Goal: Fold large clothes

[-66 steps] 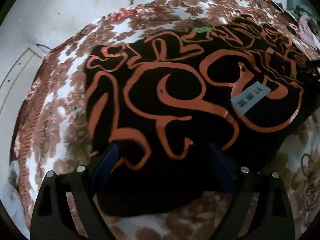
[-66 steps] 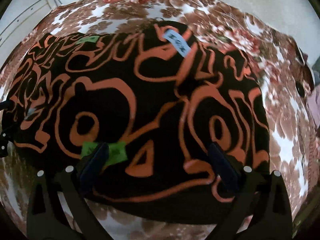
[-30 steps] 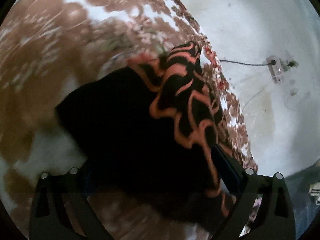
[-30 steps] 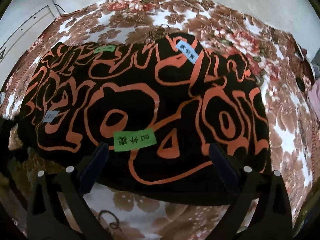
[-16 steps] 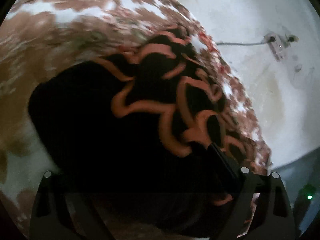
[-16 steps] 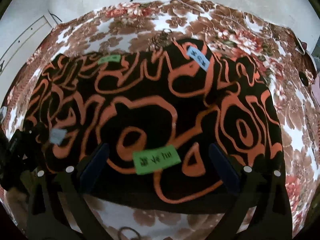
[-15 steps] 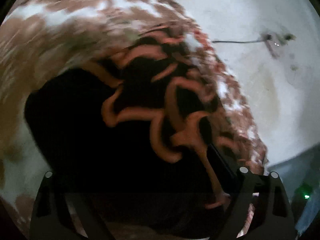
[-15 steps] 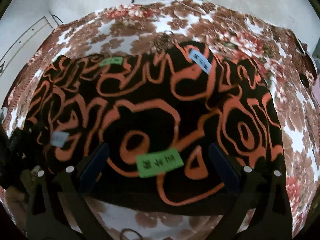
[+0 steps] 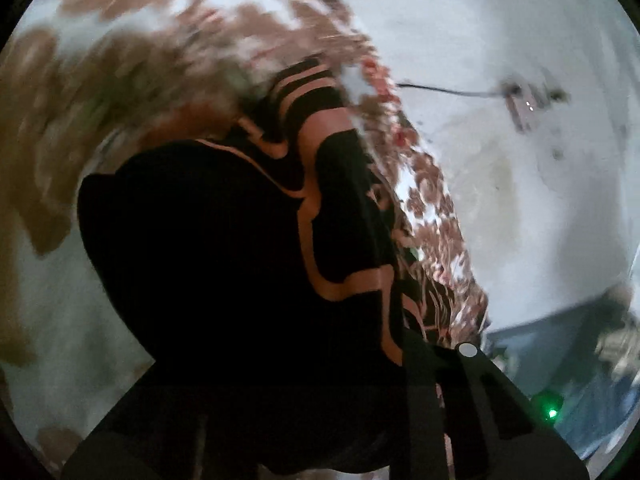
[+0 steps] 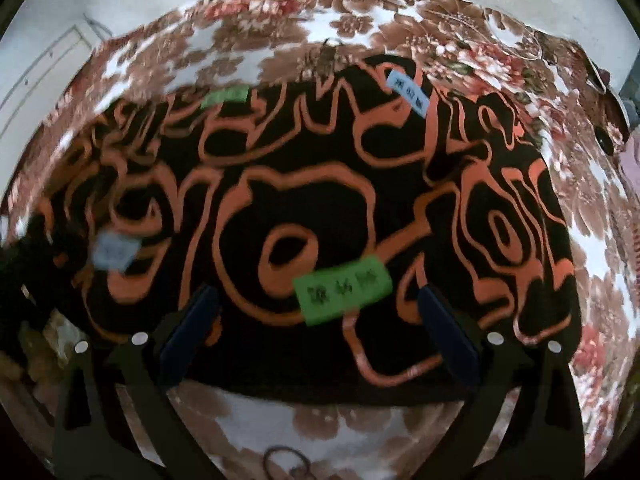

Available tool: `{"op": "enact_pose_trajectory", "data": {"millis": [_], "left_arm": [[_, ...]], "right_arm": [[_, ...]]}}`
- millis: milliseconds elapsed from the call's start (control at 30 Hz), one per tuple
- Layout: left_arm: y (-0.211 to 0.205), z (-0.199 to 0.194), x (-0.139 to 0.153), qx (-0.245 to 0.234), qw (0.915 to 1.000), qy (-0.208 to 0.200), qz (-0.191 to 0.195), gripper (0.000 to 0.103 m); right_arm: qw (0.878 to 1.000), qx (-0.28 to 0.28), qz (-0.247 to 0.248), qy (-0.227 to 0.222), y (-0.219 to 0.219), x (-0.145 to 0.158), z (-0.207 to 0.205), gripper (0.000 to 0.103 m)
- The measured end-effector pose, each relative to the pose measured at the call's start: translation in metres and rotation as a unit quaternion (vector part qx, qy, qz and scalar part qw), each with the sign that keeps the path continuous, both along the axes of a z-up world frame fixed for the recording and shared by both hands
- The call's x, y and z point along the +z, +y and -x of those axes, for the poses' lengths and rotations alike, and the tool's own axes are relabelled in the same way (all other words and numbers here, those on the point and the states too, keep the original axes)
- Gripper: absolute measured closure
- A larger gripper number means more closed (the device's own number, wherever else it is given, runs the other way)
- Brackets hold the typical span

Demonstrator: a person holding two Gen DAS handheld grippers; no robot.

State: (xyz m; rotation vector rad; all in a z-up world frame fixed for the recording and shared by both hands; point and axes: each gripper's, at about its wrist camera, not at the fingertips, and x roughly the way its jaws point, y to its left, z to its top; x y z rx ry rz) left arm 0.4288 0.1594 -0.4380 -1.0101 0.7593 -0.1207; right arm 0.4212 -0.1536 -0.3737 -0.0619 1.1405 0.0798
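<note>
The black-and-orange garment (image 10: 320, 208) covers most of the floral bedspread (image 10: 280, 40); bare strips border its edges.

Black garment (image 10: 320, 208) with orange swirl pattern lies spread flat on floral bedspread (image 10: 280, 48), green and blue labels on it, one edge bunched up.

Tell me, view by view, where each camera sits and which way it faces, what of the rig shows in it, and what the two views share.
Left wrist: sits on the left tongs, facing along them; the black-and-orange garment fills the closing jaws, with the floral cloth and pale floor beyond. Only dark finger frames show.
Right wrist: sits on the right tongs, looking steeply down at the spread garment and its green label. Both blue-padded fingers show, wide apart.
Shared: the garment and floral cloth.
</note>
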Motion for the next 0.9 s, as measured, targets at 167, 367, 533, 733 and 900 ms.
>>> {"op": "enact_pose_trajectory", "data": {"millis": [167,367,533,733,900], "left_arm": [[0.008,0.005,-0.024,0.03,0.9975,0.064,0.007,0.084],[-0.022,-0.001,0.023,-0.008,0.9922,0.021,-0.122,0.085],[-0.033,0.0,0.04,0.004,0.989,0.014,-0.147,0.085],[-0.07,-0.003,0.079,-0.021,0.9767,-0.007,-0.213,0.086],[-0.113,-0.011,0.114,-0.057,0.9541,-0.033,-0.292,0.087]], "right_arm": [[1.0,0.012,0.014,0.014,0.007,-0.018,0.005,0.005],[0.999,0.02,0.049,-0.014,0.016,-0.048,0.006,0.005],[1.0,0.02,0.013,-0.007,0.0,-0.016,0.011,0.005],[0.998,0.051,0.014,0.021,0.004,-0.051,0.019,0.004],[0.999,0.034,-0.016,0.024,-0.004,-0.059,0.013,0.004]]}}
